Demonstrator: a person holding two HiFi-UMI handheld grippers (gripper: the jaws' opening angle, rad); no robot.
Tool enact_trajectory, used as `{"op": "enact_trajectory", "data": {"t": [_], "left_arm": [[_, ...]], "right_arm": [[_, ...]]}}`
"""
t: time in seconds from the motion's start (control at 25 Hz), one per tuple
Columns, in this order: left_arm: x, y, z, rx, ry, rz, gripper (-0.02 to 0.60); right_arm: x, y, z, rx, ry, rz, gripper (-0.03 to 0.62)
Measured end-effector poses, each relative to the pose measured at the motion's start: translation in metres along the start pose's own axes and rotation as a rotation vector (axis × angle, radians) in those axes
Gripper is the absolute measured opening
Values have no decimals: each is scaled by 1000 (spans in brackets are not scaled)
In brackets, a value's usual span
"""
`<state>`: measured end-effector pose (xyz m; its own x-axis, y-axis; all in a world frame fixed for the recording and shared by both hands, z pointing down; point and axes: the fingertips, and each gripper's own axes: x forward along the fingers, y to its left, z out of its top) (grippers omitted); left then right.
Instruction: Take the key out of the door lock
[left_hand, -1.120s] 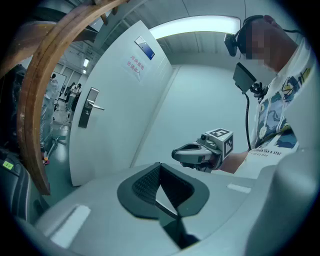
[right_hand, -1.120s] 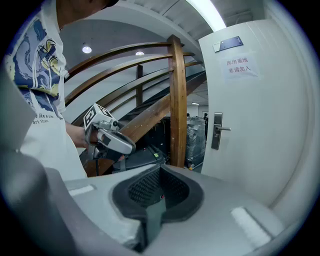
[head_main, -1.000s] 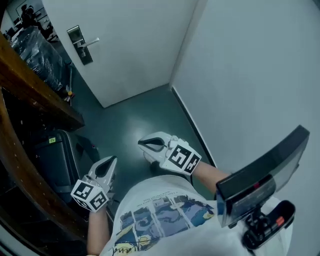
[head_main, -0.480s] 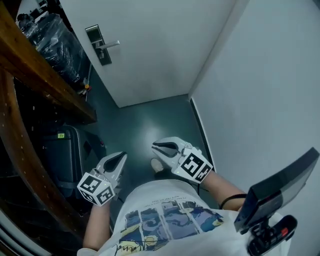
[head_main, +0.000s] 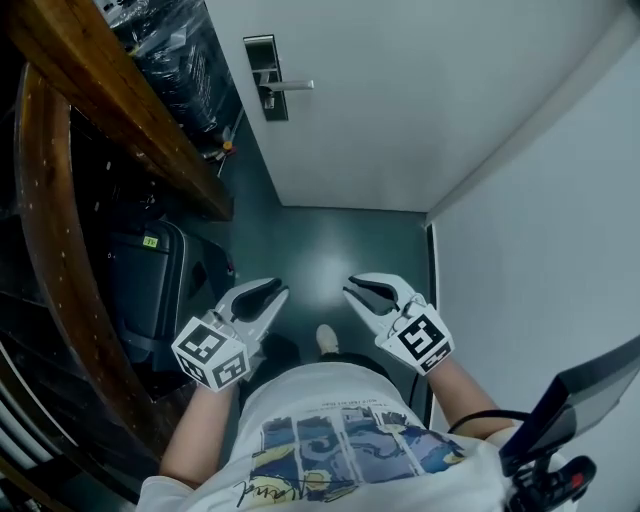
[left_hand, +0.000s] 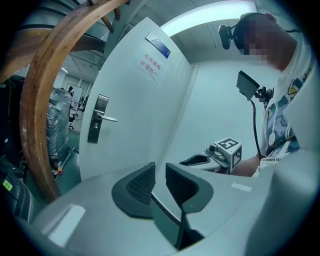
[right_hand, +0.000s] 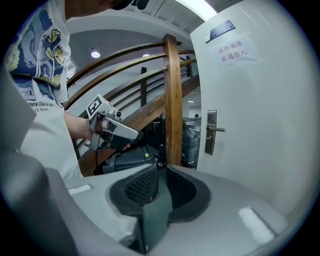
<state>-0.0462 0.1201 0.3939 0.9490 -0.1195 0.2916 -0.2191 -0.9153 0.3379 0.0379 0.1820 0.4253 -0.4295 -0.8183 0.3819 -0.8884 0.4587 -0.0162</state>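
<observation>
White flat door, matte. Dark metal lock plate, tall rectangle, with a silver lever handle pointing right. Key too small to make out; the lock sits on the door's left edge, well ahead of both grippers. Paper sign higher on the door. Curved wooden handrail, varnished brown, at left. Dark hard-shell suitcase under it. Plastic-wrapped bundle behind the rail. Glossy grey-green floor.

Left gripper and right gripper are held side by side at waist height. Both point toward the door, tilted slightly down, with their marker cubes toward the body. Grey plastic shells, black ribbed pads.

Both sets of jaws have just been opening. They stand a narrow gap apart, with nothing between them.
</observation>
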Motion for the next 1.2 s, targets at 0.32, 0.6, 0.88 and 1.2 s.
{"op": "enact_trajectory", "data": {"t": [0.32,0.6,0.88,1.2], "left_arm": [[14,77,18,-32,-28,29,77],[31,150,56,-38,-34,-12,94],[64,213,69,-34,-10,-13,107],[118,254,80,-106,-16,76,121]], "right_arm": [[65,-53,26,-24,-10,-2,67],[127,-107,78,-99,-7,-58,77],[176,-170,110,-259,26,-121,117],[221,-255,150,-448,36,-59,121]]}}
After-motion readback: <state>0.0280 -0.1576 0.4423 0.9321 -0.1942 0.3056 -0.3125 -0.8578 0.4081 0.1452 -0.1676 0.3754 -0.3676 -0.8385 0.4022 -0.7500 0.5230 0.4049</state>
